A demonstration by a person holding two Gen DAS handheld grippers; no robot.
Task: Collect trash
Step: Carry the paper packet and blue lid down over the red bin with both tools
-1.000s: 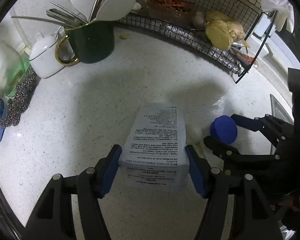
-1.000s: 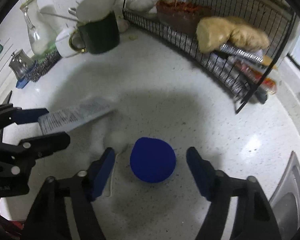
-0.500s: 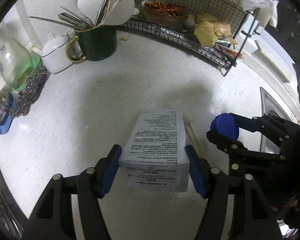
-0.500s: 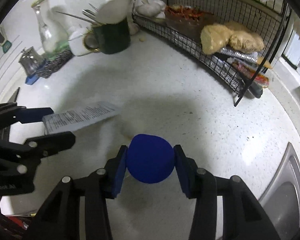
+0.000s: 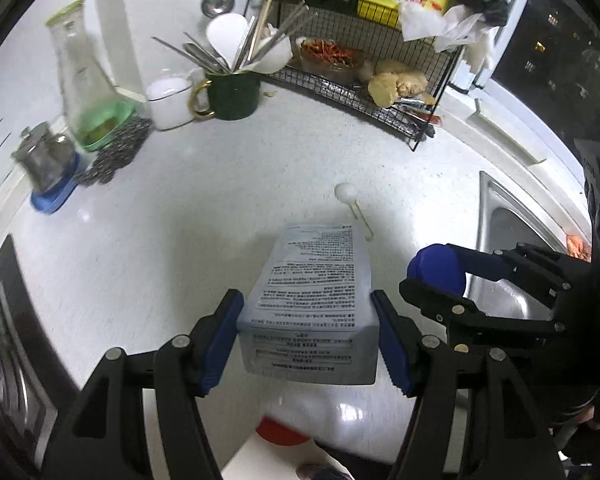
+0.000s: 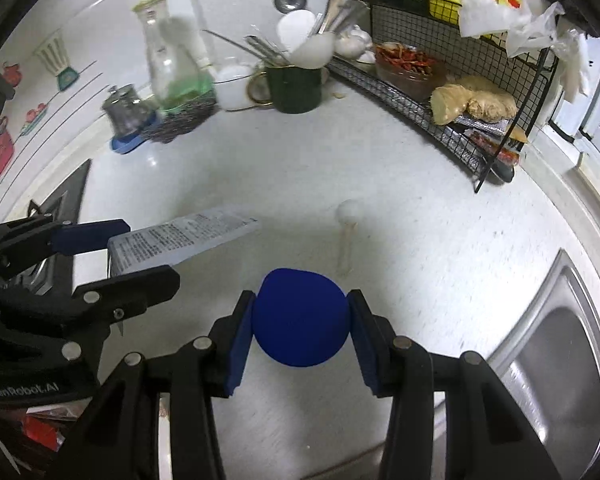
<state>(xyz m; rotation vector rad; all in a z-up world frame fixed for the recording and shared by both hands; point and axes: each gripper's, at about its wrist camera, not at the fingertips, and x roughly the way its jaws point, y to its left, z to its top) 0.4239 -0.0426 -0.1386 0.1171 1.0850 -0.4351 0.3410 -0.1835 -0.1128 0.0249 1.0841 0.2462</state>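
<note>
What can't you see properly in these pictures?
- Left wrist view: the print on the leaflet is too small to read.
- Left wrist view: the white thing with a red top is cut off by the bottom edge.
- Right wrist view: the sink runs off the right edge.

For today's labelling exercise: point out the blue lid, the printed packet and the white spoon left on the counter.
blue lid [image 6: 300, 316], right wrist view, centre of its flat face.
printed packet [image 5: 312, 284], left wrist view, middle of the printed side.
white spoon [image 6: 349, 211], right wrist view, on its bowl.
</note>
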